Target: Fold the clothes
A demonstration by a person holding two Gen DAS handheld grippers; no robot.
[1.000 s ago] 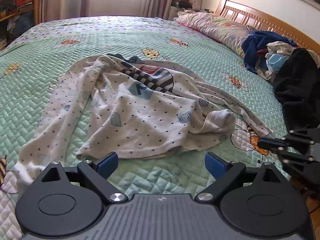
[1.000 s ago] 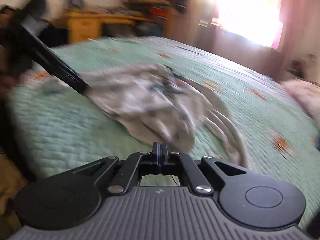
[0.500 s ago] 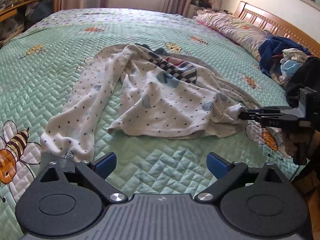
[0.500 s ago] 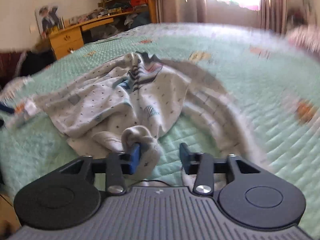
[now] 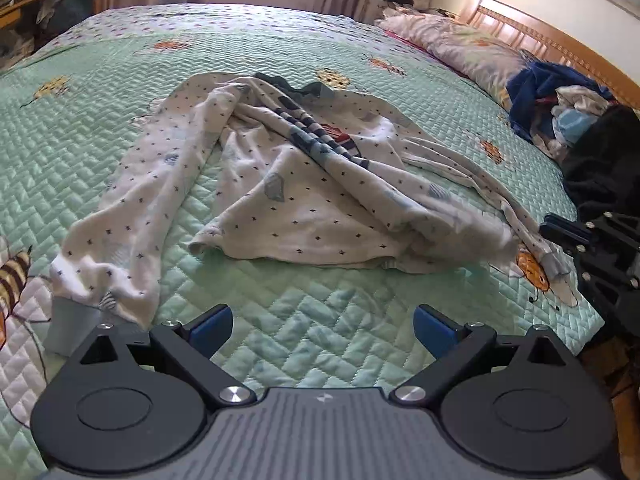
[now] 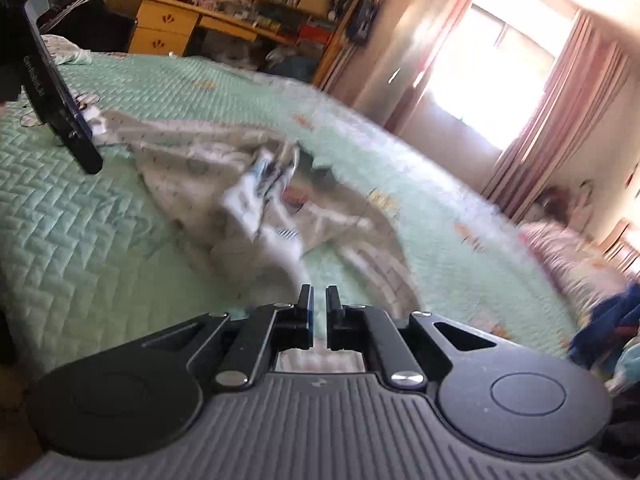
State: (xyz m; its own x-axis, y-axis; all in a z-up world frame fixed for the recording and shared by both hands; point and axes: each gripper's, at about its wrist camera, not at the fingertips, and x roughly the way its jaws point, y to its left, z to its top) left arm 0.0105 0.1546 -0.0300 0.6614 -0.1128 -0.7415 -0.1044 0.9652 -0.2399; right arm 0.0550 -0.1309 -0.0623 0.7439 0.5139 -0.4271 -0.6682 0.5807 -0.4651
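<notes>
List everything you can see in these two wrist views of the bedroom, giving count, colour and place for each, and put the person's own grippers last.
Garment: one, white with small dark marks and a striped print, crumpled mid-bed.
Quilt: one, mint green with bee pictures, covering the bed.
Pillow: one, pale floral, at the headboard end.
Headboard: one, orange-brown wood, far right of the left view.
Clothes pile: one heap, blue, white and black, beside the pillow.
Desk: one, yellow wood with drawers, beyond the bed.
Curtains: pink, framing the bright window.
Left gripper: black with blue pads, open, near the bed's front edge.
Right gripper: black, nearly closed on the garment's corner.
</notes>
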